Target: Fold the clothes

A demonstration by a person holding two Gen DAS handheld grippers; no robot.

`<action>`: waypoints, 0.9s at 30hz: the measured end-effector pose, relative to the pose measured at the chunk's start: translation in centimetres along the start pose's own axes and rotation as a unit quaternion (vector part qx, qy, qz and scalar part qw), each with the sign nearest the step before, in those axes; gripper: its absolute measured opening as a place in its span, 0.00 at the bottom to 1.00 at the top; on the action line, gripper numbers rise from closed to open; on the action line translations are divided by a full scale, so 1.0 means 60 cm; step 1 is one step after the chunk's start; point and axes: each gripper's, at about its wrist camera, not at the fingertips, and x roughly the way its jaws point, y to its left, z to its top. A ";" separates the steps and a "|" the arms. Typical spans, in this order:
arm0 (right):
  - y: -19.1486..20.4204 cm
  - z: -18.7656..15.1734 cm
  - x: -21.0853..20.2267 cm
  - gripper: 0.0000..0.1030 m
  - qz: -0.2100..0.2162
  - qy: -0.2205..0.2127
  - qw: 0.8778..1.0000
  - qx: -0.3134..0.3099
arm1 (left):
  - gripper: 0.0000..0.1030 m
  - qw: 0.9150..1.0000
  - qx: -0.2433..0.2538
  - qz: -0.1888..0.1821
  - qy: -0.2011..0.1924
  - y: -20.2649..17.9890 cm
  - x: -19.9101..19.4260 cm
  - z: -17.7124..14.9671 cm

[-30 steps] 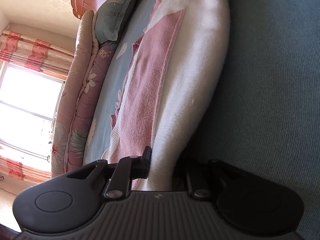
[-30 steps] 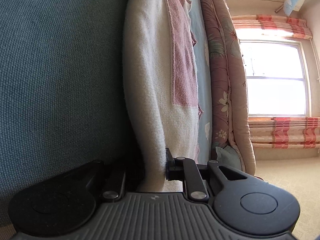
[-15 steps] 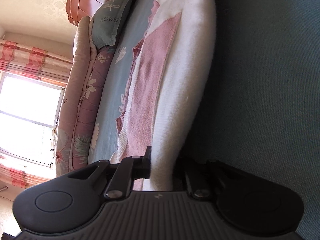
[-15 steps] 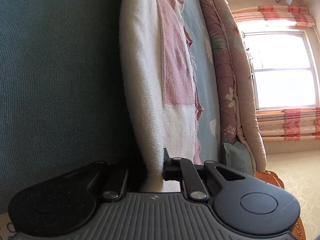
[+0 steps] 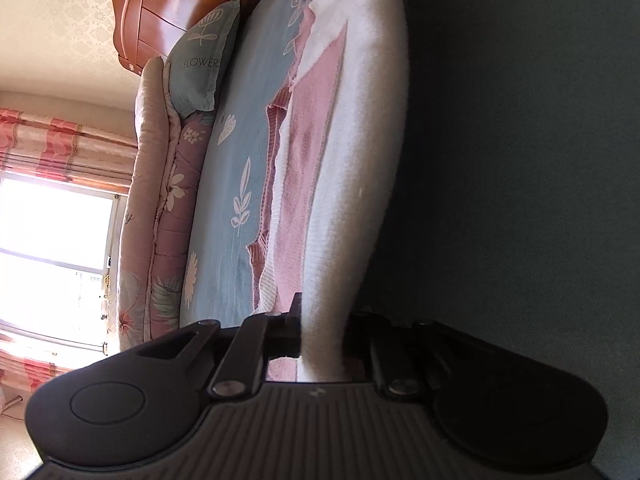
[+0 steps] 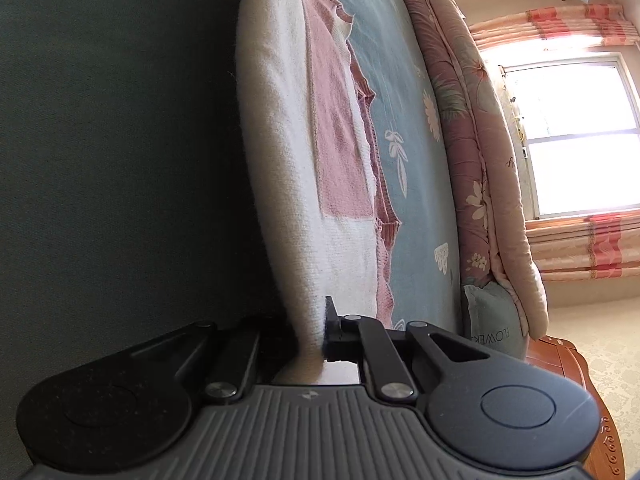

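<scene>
Since a second ago, more blue floral bedsheet (image 5: 224,216) shows beside the white-and-pink knitted sweater (image 5: 352,184). The left gripper (image 5: 320,332) and right gripper (image 6: 314,328) each clamp its edge, stretching toward twelve o'clock.

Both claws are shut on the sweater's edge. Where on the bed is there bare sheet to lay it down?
Bare room: the long strip of blue sheet between the sweater's pink edge and the rolled quilt. Crowded: the quilt fills the window side, and a pillow sits at the wooden headboard end.
</scene>
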 end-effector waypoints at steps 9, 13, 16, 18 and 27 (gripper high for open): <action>0.057 0.015 -0.117 0.12 0.040 0.004 0.999 0.014 | 0.09 1.000 0.006 -0.021 -0.008 -0.049 -0.119 -0.023; 0.086 0.022 -0.151 0.12 0.058 0.007 0.998 0.020 | 0.09 0.999 0.001 -0.032 -0.009 -0.074 -0.152 -0.031; 0.113 0.024 -0.164 0.12 0.072 0.010 0.997 0.018 | 0.09 0.999 -0.004 -0.043 -0.010 -0.092 -0.171 -0.038; 0.127 0.025 -0.166 0.12 0.079 0.012 0.997 0.018 | 0.09 0.999 -0.005 -0.046 -0.007 -0.102 -0.176 -0.040; 0.109 0.009 -0.185 0.27 0.138 0.013 0.988 0.065 | 0.18 0.993 -0.032 -0.114 -0.007 -0.087 -0.220 -0.065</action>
